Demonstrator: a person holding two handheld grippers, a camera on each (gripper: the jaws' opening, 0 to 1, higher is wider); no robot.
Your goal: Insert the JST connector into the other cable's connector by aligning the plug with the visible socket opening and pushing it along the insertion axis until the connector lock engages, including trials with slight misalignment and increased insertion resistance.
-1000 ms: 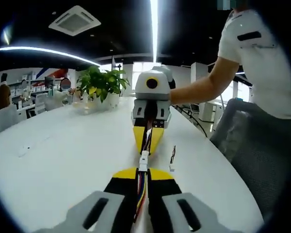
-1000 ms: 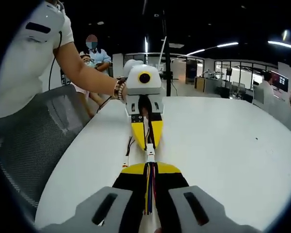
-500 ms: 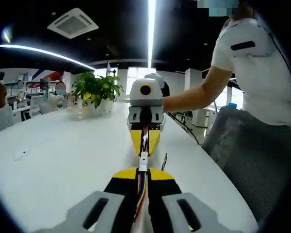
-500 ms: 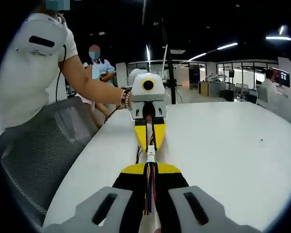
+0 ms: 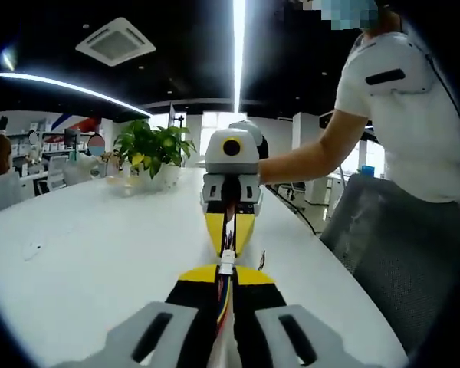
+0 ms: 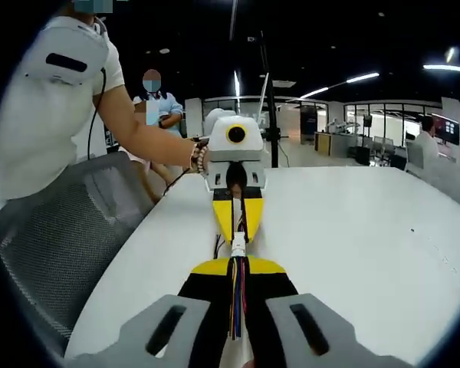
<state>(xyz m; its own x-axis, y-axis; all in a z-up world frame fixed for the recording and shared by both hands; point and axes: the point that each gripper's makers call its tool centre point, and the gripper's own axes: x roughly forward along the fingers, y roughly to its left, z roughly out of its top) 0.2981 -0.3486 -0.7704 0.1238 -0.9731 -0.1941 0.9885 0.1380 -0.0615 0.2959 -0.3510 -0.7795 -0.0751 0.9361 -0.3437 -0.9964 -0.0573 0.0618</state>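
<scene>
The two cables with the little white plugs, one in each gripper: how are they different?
The left gripper holds a cable with many colours: yellow, red and blue wires. The right gripper holds a similar multicoloured cable. Seen from across, the right gripper's wires look mostly dark red and black, the left gripper's black. Both end in white connectors, meeting tip to tip.

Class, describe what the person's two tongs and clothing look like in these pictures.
Both tongs, left tongs and right tongs, have yellow-tipped black jaws on grey mounts, with a white housing behind. The person wears a white short-sleeved shirt with a black patch, and a beaded bracelet.
</scene>
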